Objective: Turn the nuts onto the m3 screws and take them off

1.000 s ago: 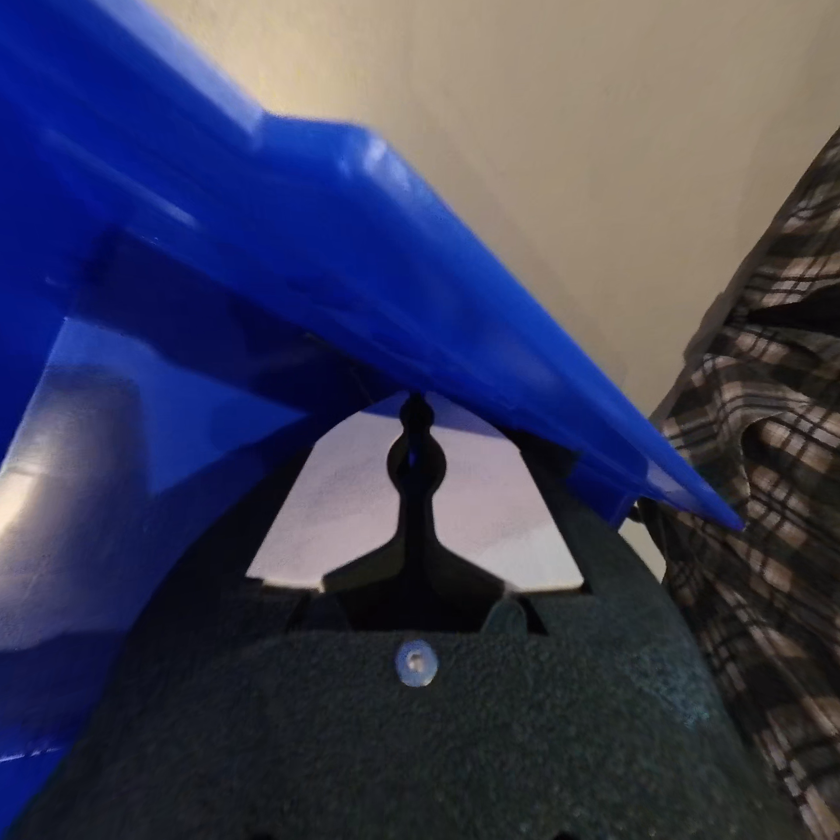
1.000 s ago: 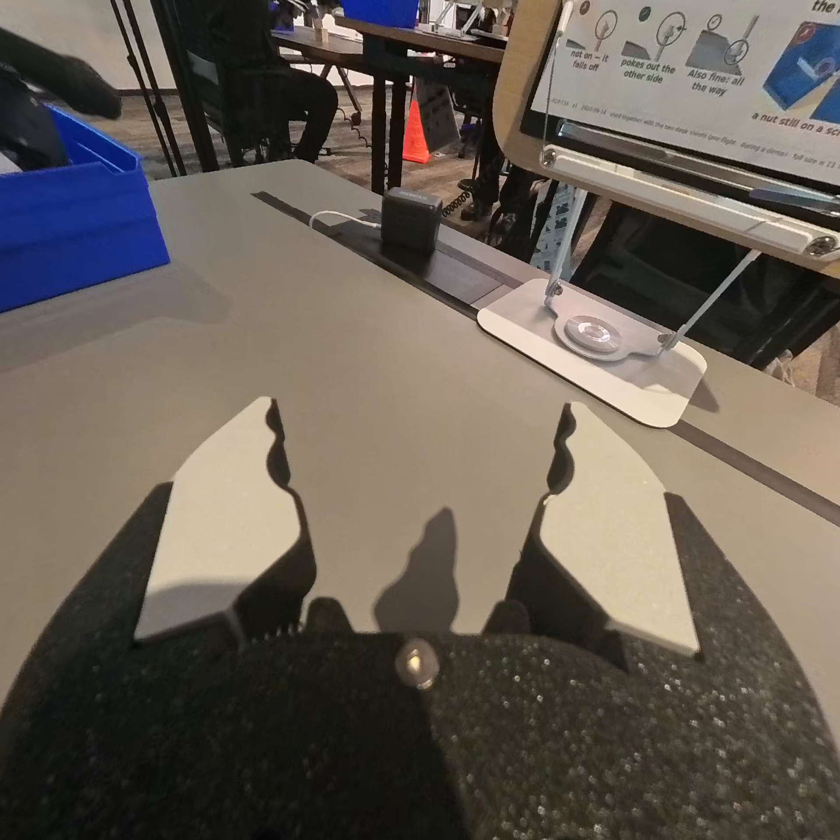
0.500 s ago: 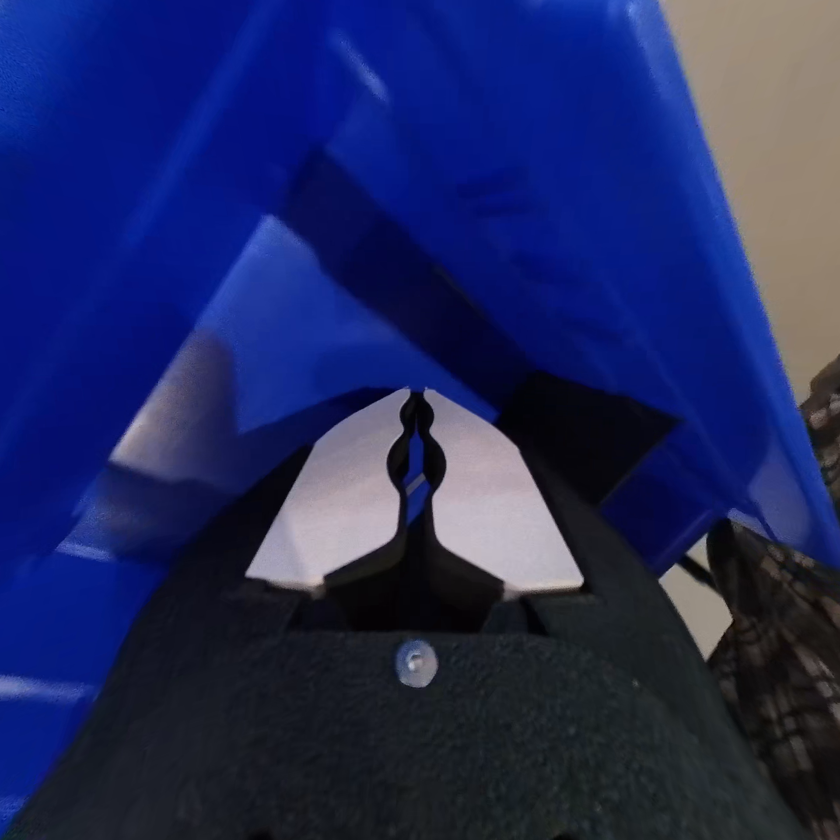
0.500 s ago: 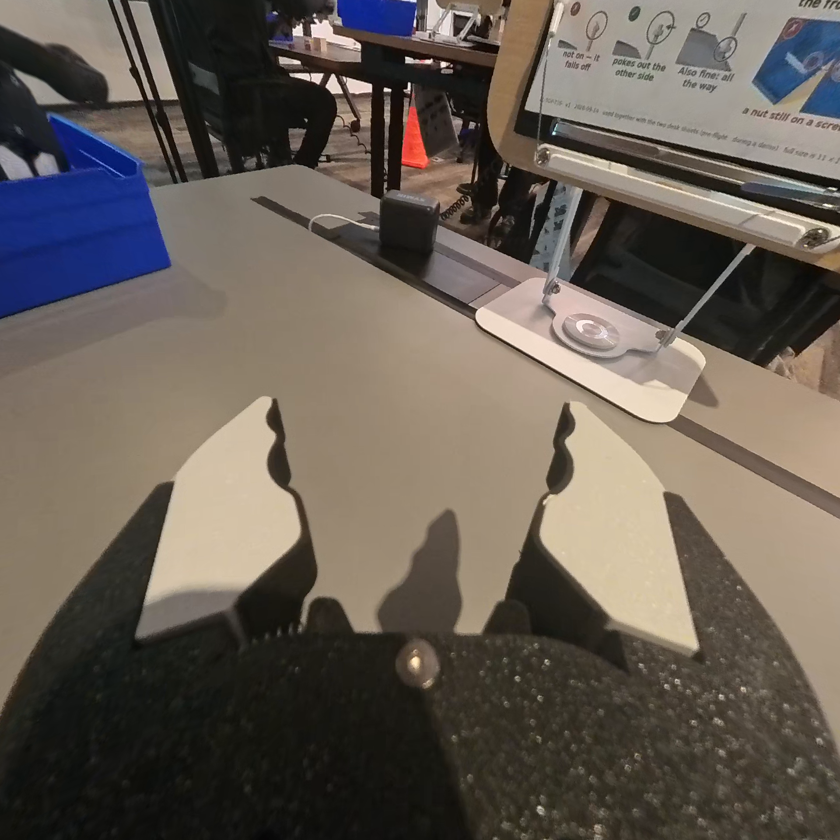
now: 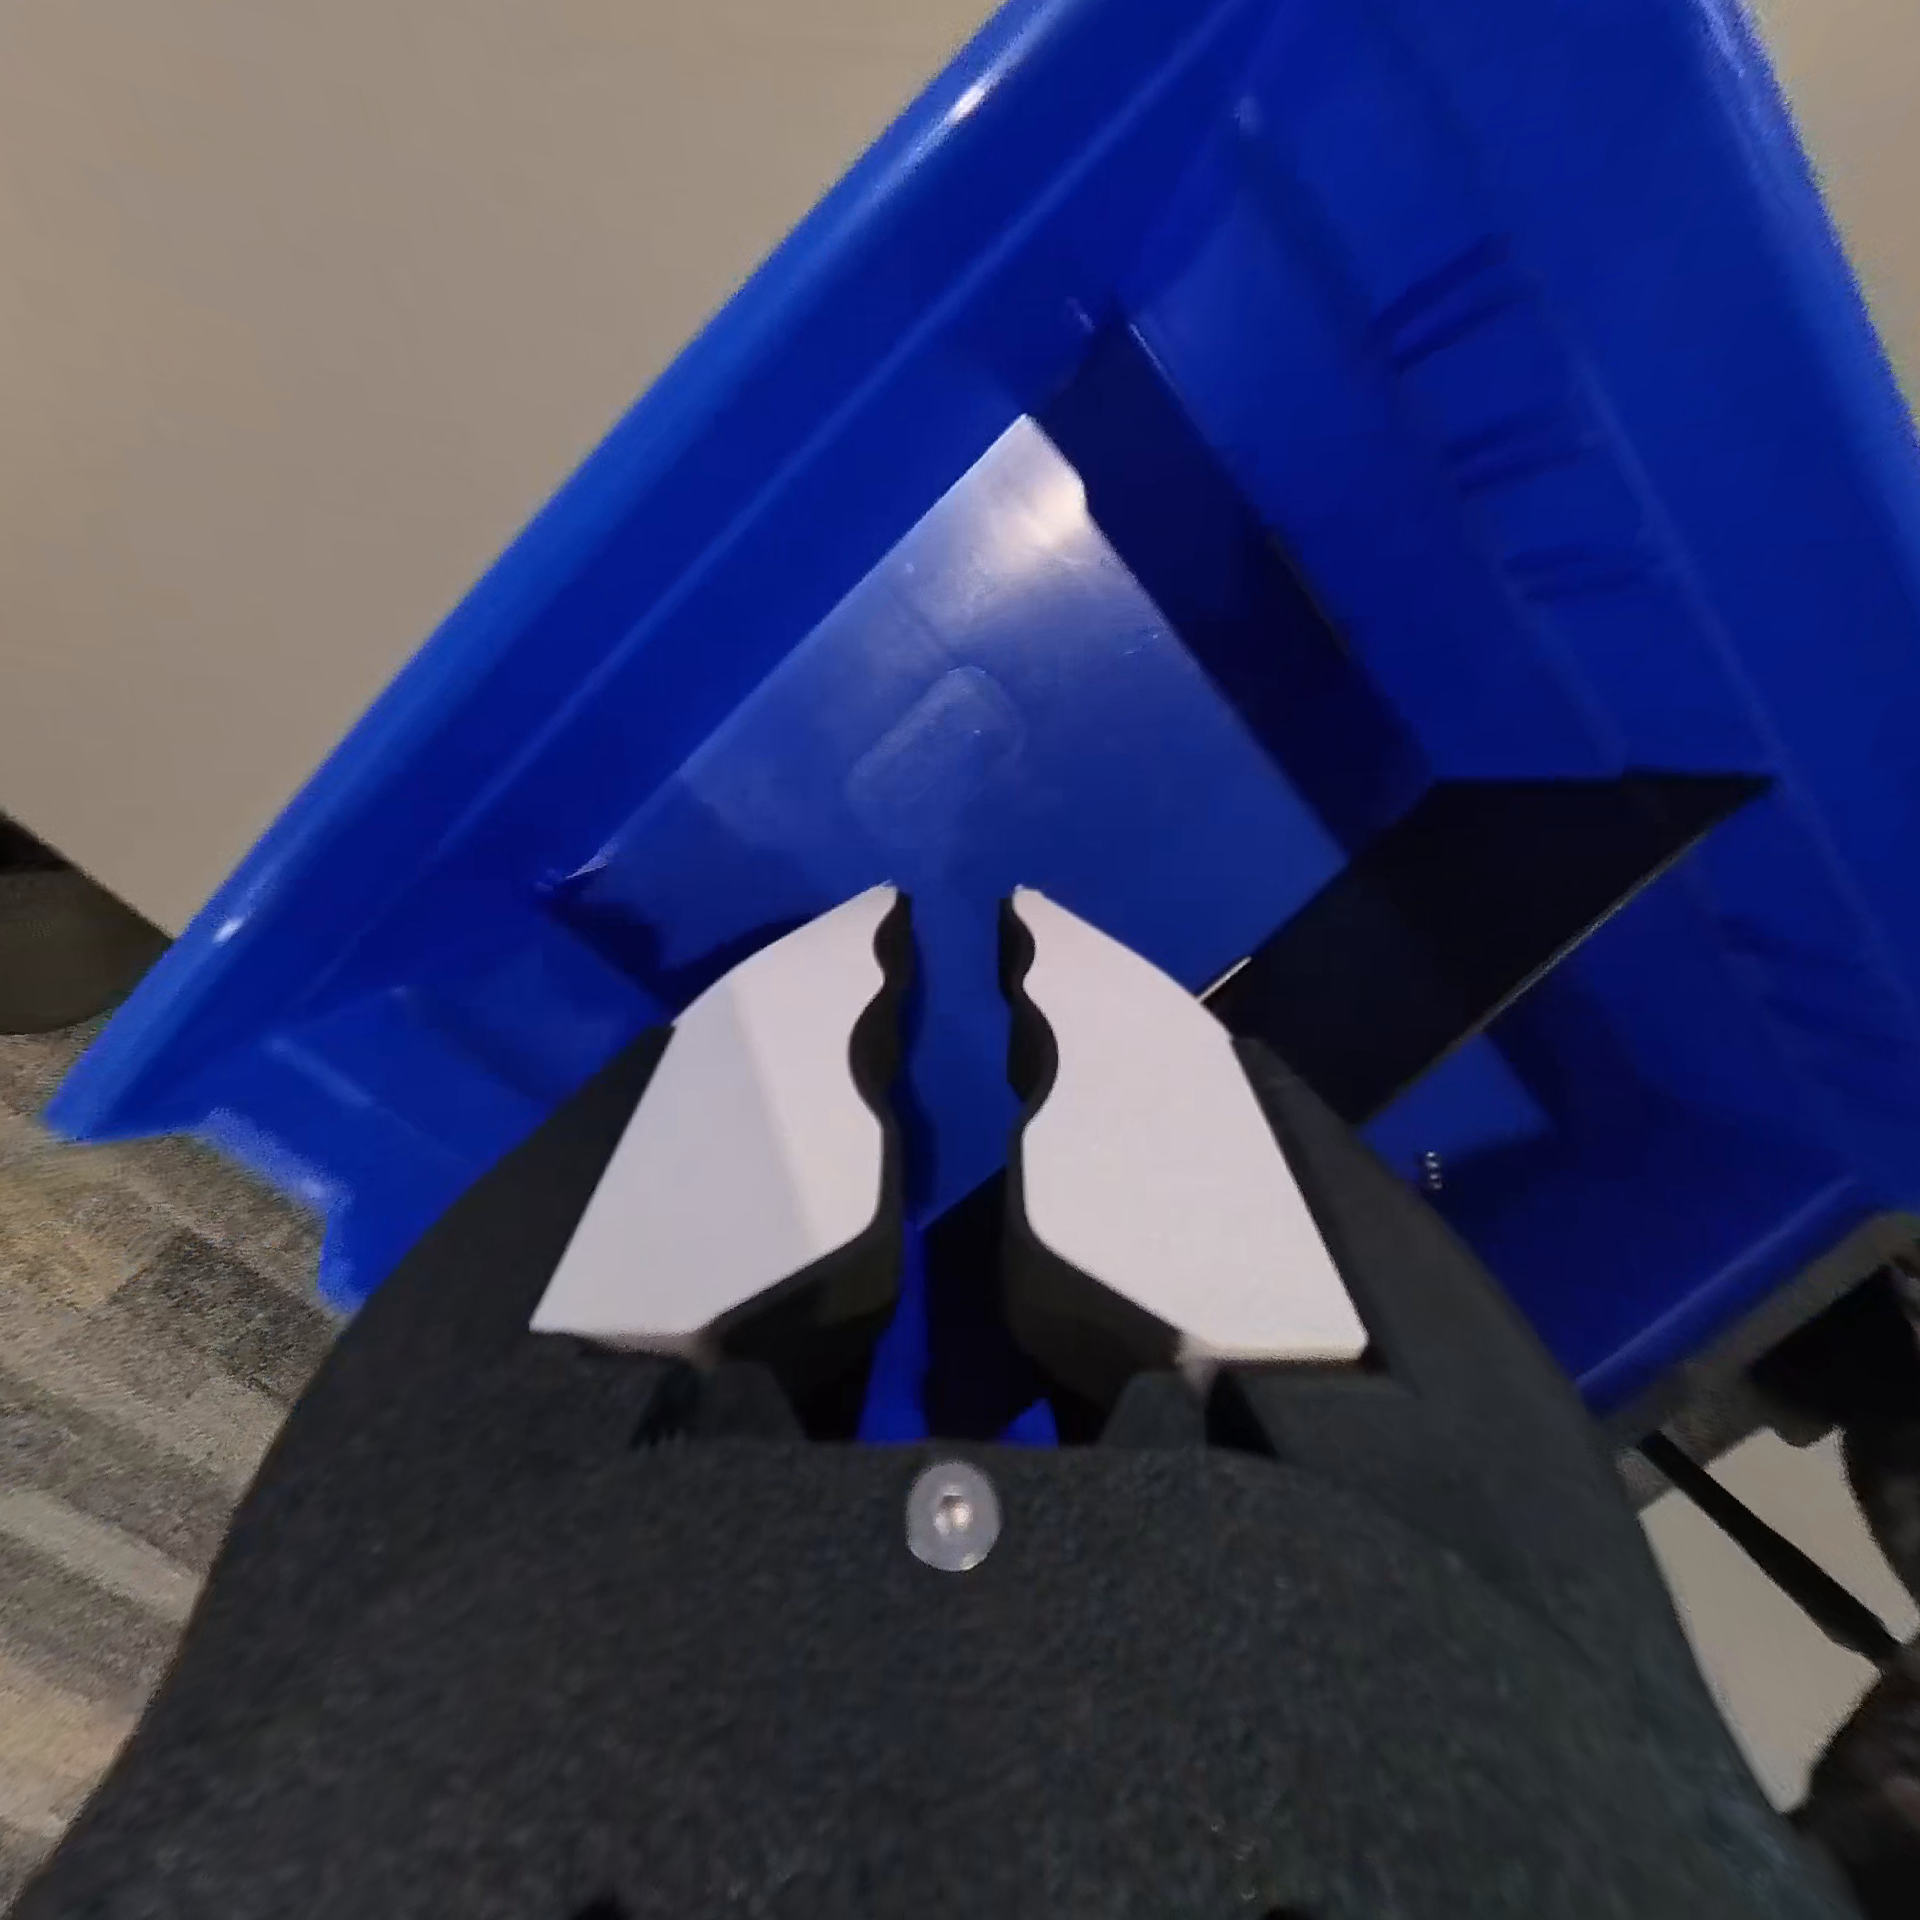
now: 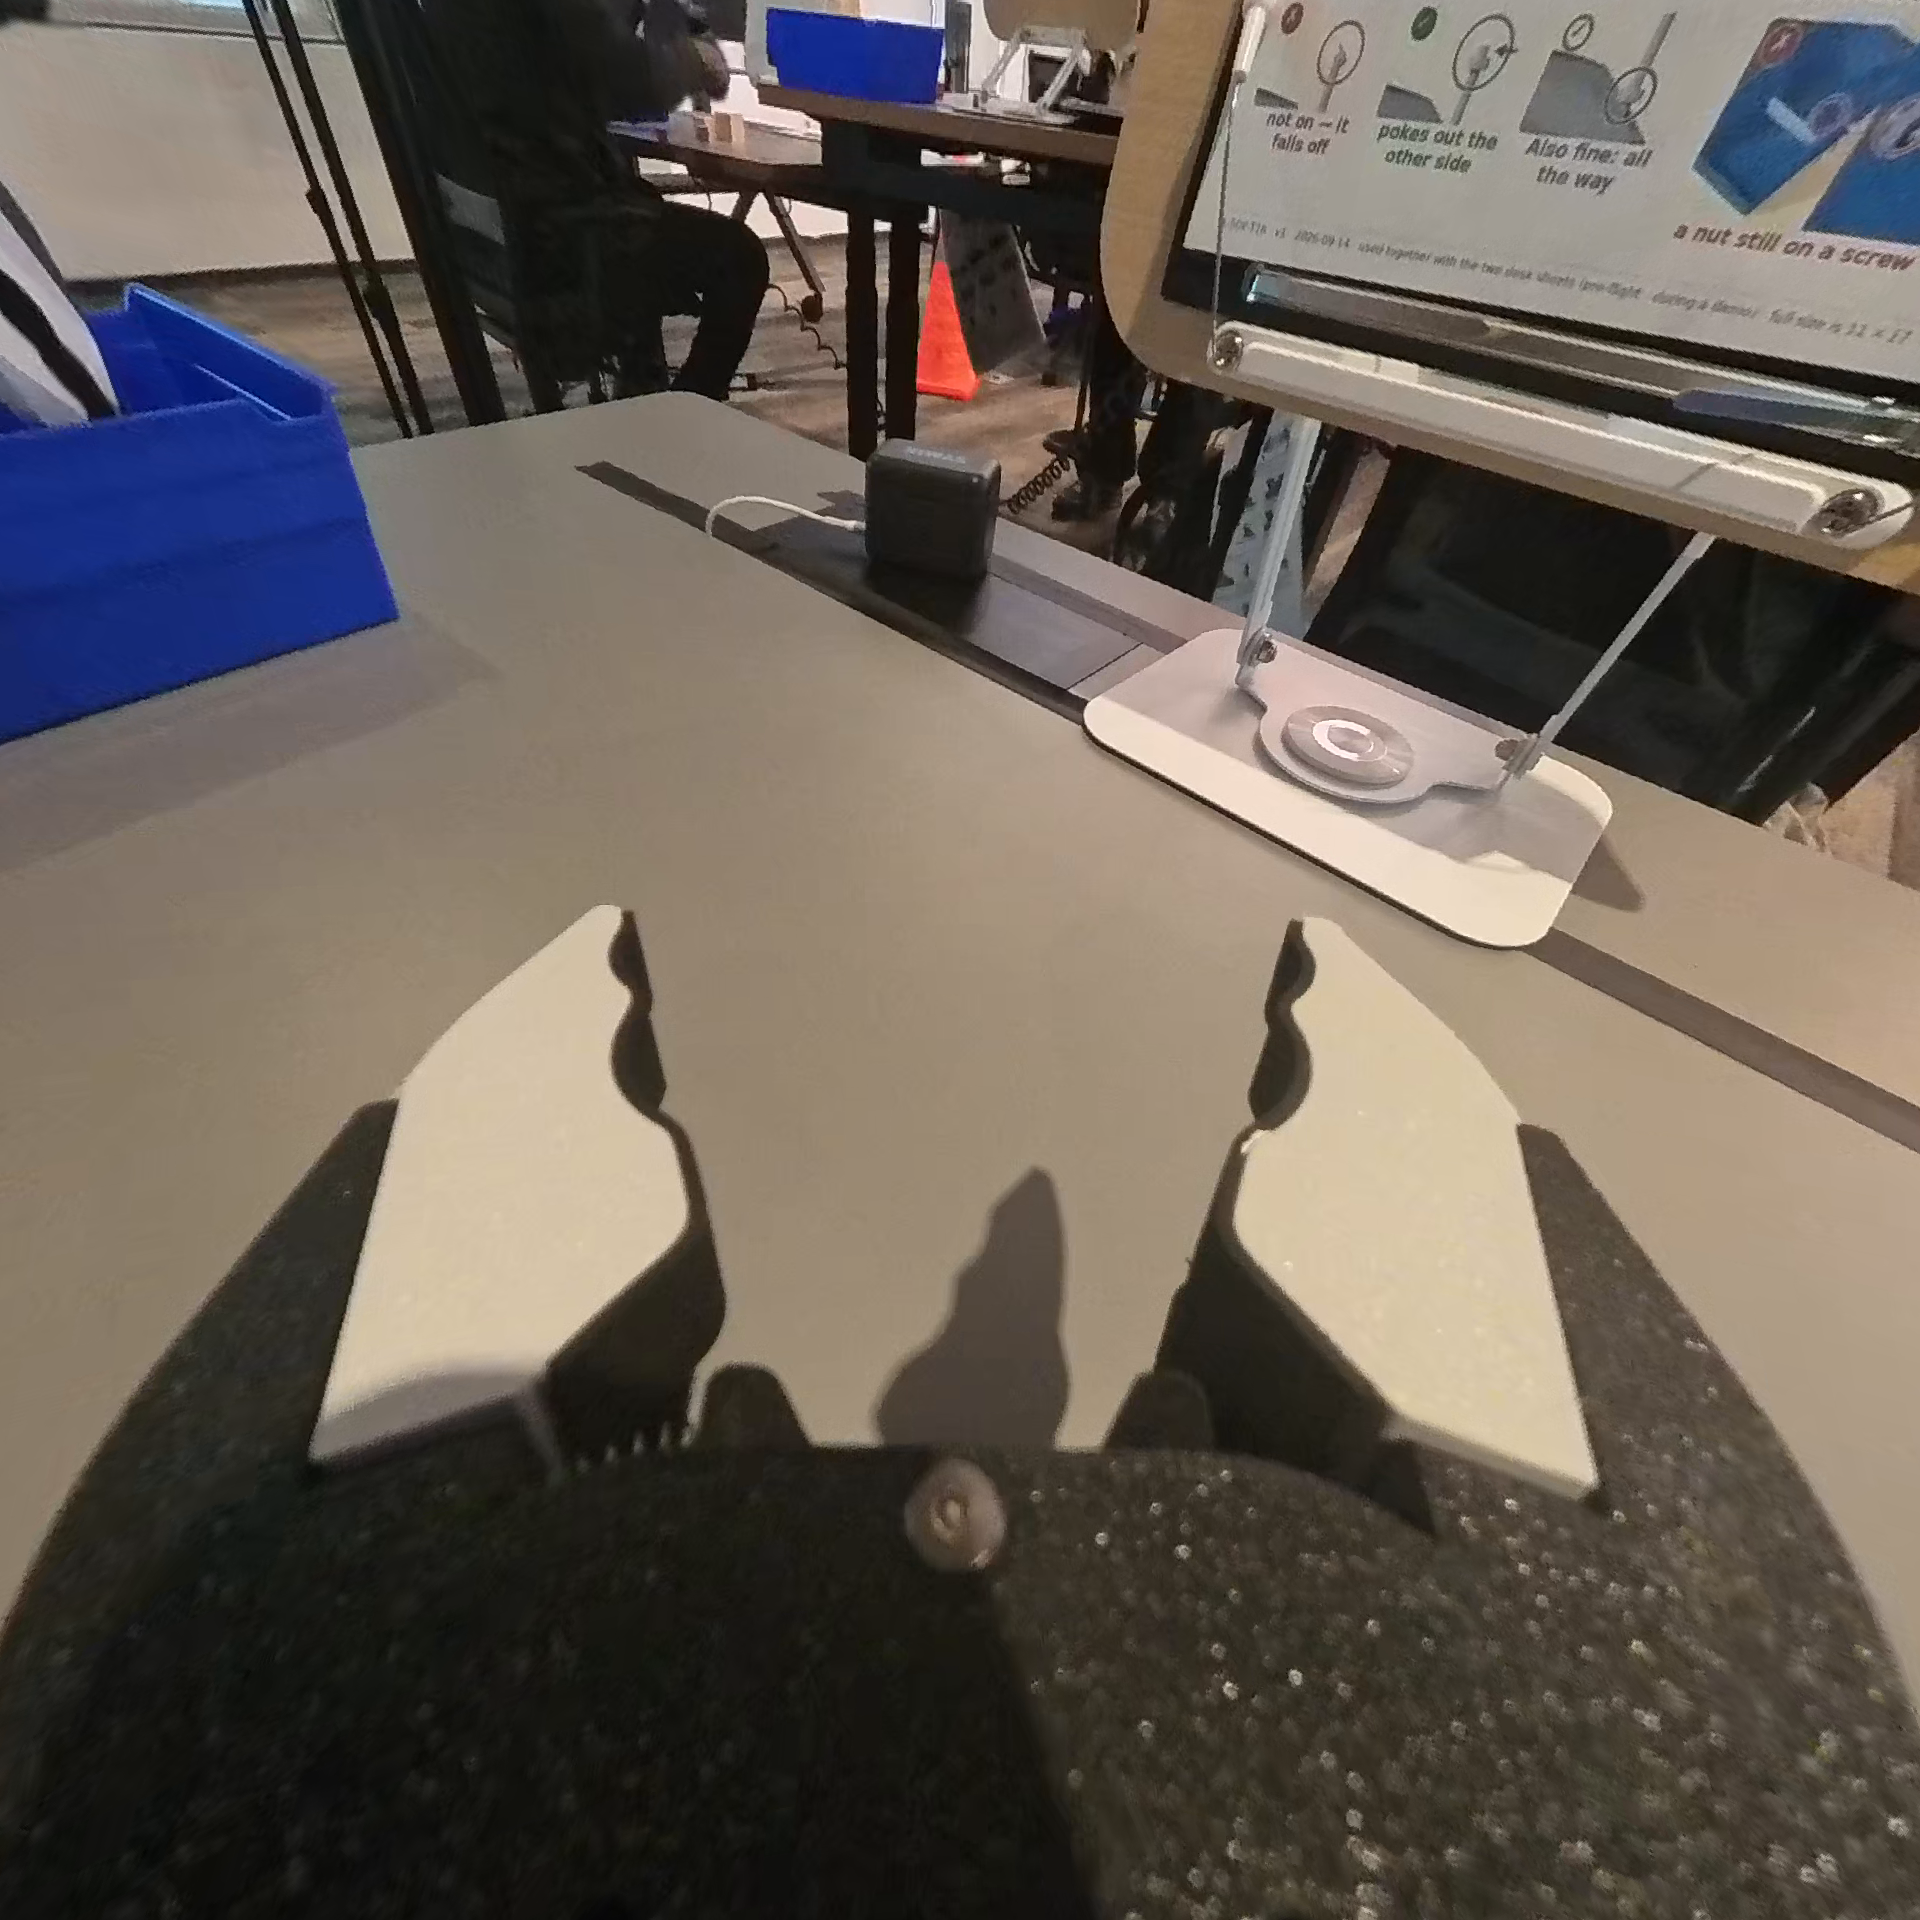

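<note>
Left claw (image 5: pixel 956 935) sits narrowly parted inside the blue bin (image 5: pixel 1351 520), gripping nothing. Right claw (image 6: pixel 956 997) hangs released over bare worktop (image 6: pixel 831 831). No nuts or screws visible; a blind grab risks missing.

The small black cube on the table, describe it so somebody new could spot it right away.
Start at the grey table and follow the dark strip along its far side. The black cube sits on it, beyond the white stand base. Only it has a white cable.
</note>
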Demonstrator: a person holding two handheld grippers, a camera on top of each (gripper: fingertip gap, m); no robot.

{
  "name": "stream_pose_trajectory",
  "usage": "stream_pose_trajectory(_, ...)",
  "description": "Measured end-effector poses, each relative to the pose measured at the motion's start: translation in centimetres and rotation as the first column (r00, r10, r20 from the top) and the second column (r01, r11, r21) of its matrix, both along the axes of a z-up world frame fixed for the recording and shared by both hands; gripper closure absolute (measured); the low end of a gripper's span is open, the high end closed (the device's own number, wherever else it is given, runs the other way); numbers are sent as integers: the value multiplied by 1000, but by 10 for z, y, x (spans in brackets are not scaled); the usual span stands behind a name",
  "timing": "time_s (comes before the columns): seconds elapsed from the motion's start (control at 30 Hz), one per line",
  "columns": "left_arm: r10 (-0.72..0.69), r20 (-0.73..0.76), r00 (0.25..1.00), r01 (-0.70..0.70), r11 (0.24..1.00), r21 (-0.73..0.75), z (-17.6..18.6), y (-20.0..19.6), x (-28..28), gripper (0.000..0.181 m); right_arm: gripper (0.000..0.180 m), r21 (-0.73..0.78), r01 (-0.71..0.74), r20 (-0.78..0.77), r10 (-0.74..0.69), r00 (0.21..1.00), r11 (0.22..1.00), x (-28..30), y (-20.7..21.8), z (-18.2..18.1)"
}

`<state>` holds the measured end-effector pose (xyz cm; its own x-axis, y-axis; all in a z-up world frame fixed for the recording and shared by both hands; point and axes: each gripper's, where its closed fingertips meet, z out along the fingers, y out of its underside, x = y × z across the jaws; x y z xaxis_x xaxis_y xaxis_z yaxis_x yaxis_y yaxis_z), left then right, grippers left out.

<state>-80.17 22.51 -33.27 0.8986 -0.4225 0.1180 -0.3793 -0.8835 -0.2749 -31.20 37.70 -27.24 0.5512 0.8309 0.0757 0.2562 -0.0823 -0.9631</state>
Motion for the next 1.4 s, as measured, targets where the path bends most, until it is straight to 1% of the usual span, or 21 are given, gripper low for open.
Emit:
stream_pose_trajectory(0.13, -23, -78, 997, 25, 999, 32, 1, 1, -10, 165, 68, -1, -7, 3, 7, 1000, 1000, -2, -1, -2)
stream_pose_trajectory(0.27, -58, -78, 995, 63, 996, 62, 4, 5, -5, 165, 68, -5, -3, 0, 3, 1000, 1000, 0, -1, -1)
stream_pose_trajectory(0.37, -45, -94, 995, 52, 996, 72, 7, 8, -9, 165, 68, -3, -3, 5, 3, 1000, 1000, 1, -1, 0)
stream_pose_trajectory(0.5, -25, -132, 991, 42, 991, 130, 23, 10, -25, 169, 68, -3, -2, 13, 2, 1000, 1000, 2, -2, 0)
stream_pose_trajectory(0.57, -32, -127, 991, 50, 988, 144, 29, 9, -27, 170, 68, -6, -1, 8, 1, 1000, 1000, 2, -1, 0)
stream_pose_trajectory(0.73, -65, -151, 986, 86, 987, 135, 26, 4, -27, 170, 68, -16, -13, -1, 13, 1000, 1000, -3, -1, -1)
stream_pose_trajectory(0.8, -90, -138, 986, 110, 984, 141, 24, 3, -21, 170, 68, -17, -16, 3, 17, 1000, 1000, -4, -2, -2)
stream_pose_trajectory(0.93, -192, -108, 976, 205, 970, 131, 16, 4, 7, 170, 68, -16, -18, 2, 18, 1000, 1000, -5, -2, -1)
stream_pose_trajectory(1.07, -278, -133, 951, 293, 950, 107, 8, 6, 26, 169, 69, -12, -20, 9, 20, 1000, 1000, -7, -3, 0)
stream_pose_trajectory(1.27, -349, -97, 932, 358, 928, 103, 4, 3, 36, 169, 68, -9, -23, 22, 23, 1000, 1000, -11, -1, -2)
stream_pose_trajectory(1.4, -416, -87, 905, 422, 905, 62, -1, -3, 32, 168, 68, -28, -40, 30, 41, 999, 999, -19, 3, -11)
